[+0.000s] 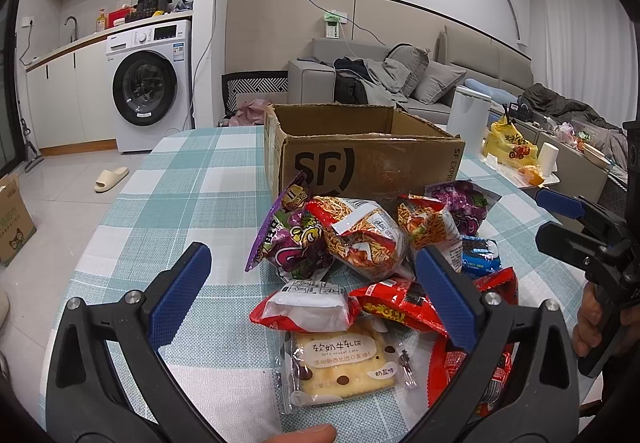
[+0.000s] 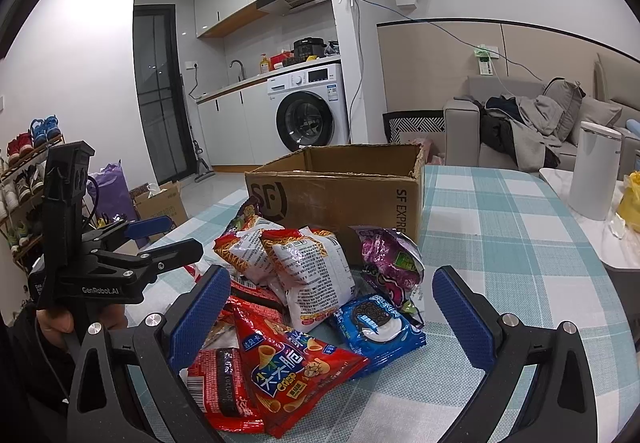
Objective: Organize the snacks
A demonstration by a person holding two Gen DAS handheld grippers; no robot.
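My left tongs and right tongs both gape wide, holding nothing, poised over the snack pile heaped on the checked surface; the packets lie between and just beyond the blue pads, before the open cardboard box

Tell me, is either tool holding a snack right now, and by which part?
Nothing is held. The left tool and right tool are both open above the snack pile, gripping no packet.
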